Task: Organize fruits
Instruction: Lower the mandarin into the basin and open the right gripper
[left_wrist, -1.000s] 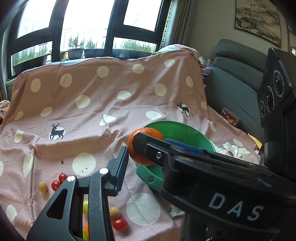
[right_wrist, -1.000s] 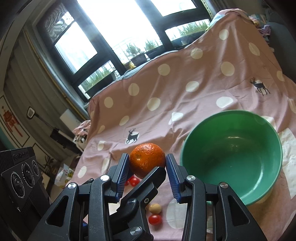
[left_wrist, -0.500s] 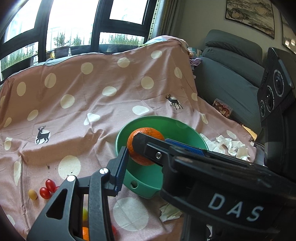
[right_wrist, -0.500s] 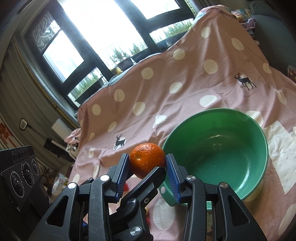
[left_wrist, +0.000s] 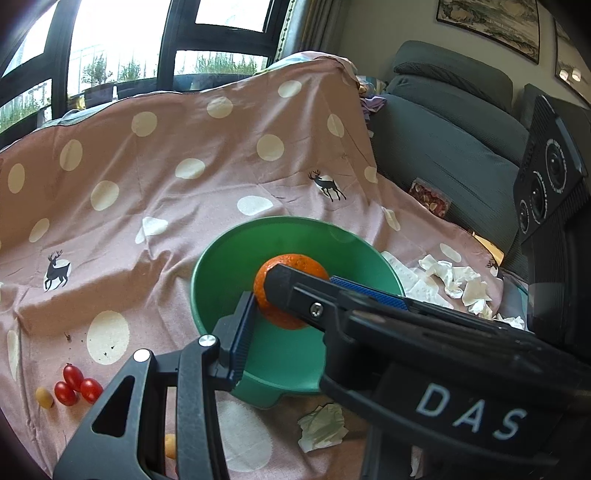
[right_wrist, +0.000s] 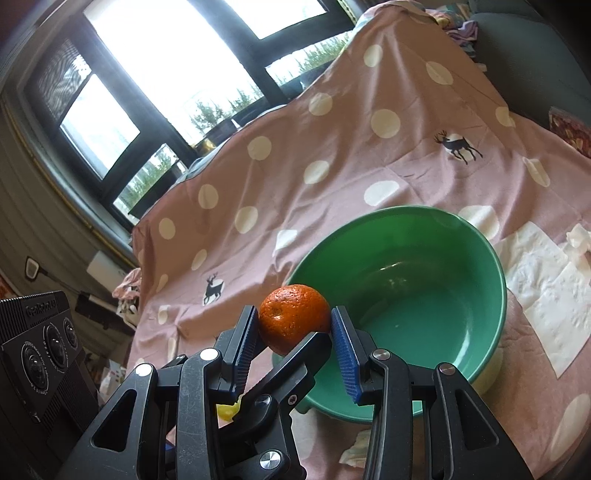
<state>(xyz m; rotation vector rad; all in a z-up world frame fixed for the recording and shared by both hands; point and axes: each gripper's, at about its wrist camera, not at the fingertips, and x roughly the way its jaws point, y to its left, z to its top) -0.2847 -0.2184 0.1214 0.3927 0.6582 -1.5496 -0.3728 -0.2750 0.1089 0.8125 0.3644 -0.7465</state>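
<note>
An orange tangerine (right_wrist: 293, 317) sits between the blue pads of my right gripper (right_wrist: 295, 325), which is shut on it. A black finger of the other gripper crosses below the fruit. In the left wrist view the same tangerine (left_wrist: 286, 291) is held over the green bowl (left_wrist: 221, 258), between the blue pads of my left gripper (left_wrist: 288, 299), which presses on it too. The green bowl (right_wrist: 461, 229) is empty and stands on the pink polka-dot cloth, just right of the fruit.
Red cherry tomatoes (left_wrist: 75, 384) and a small yellow one (left_wrist: 44, 397) lie on the cloth at the left. Crumpled tissues (left_wrist: 458, 280) lie right of the bowl, one more tissue (left_wrist: 321, 428) in front. A white napkin (right_wrist: 546, 284) lies at the bowl's right. A grey sofa (left_wrist: 443, 147) stands behind.
Both grippers have carried the tangerine to the right, from beside the bowl's left rim to above the bowl. The grip has not changed.
</note>
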